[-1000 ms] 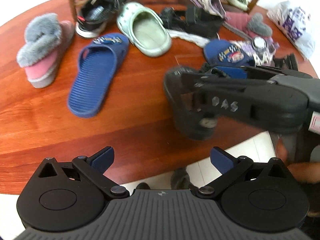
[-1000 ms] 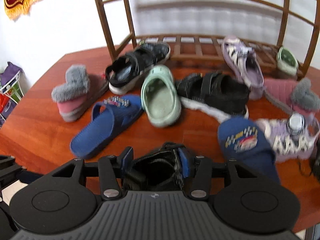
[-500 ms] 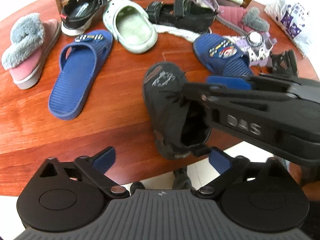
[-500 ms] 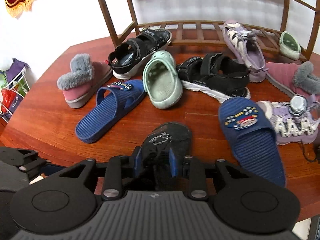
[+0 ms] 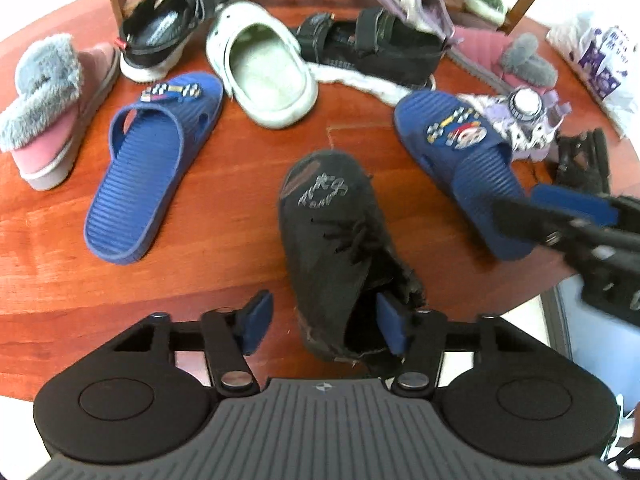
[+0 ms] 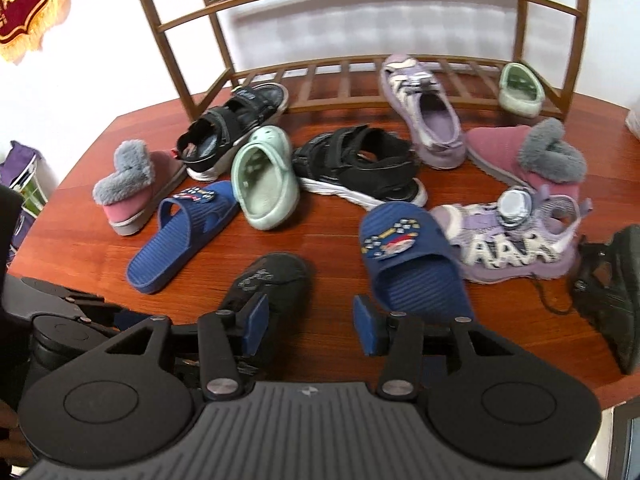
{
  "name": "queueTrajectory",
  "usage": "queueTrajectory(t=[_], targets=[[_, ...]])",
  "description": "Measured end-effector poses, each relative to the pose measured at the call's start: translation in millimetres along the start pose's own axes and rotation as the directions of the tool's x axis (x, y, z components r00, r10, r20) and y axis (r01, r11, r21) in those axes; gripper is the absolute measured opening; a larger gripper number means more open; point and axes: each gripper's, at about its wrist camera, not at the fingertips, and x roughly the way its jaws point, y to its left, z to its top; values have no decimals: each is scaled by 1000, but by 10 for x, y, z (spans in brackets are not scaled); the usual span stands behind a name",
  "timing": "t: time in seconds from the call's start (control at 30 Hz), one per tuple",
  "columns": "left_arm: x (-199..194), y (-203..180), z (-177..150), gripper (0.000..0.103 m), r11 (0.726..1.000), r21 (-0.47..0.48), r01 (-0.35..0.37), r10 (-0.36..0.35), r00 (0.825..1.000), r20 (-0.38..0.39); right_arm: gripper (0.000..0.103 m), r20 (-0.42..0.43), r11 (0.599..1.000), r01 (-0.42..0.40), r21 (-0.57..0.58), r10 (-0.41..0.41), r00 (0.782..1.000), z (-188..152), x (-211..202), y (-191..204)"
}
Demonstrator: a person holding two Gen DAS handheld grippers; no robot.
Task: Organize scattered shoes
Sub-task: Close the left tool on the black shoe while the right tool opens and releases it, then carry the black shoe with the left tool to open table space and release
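A worn black shoe [image 5: 336, 240] lies on the wooden table, toe pointing away; it also shows in the right wrist view [image 6: 276, 280]. My left gripper [image 5: 326, 322] is open, its jaws straddling the shoe's heel, the right pad inside the opening. My right gripper [image 6: 306, 326] is open and empty, just right of the black shoe; it shows at the right edge of the left view [image 5: 576, 216]. Several shoes lie scattered: two blue slides [image 6: 180, 236] [image 6: 408, 260], a mint clog [image 6: 264, 176], black sandals [image 6: 356, 168], pink fur slippers [image 6: 132, 188], purple sneakers [image 6: 512, 236].
A wooden shoe rack [image 6: 360, 76] stands at the table's back, holding a purple sneaker [image 6: 424, 108] and a mint clog [image 6: 520, 88]. Another black shoe [image 6: 612, 288] lies at the right edge. A plastic bag [image 5: 600, 64] sits far right. The table's front edge [image 5: 80, 360] is close.
My right gripper has let go of the black shoe, opened and drawn off to the right. My left gripper has moved in around the shoe's heel.
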Motion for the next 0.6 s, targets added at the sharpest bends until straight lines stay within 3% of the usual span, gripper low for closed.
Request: queueTrajectory(t=[0.27,0.47,0.6], targets=[[168,101,9,57,998,-43,44,-46,998,-52,57,-4,998,48,44,-48,999,-65,-67,-188],[354,36,67,56,999,-30,34,-36,998,-54,58,-7,995,79,64,-79,997,-126,-117,-261],[493,79,74,44,998,-48,40,-42,998,-44,58,-9,992,104,74,-104,995,-153,-152,-326]])
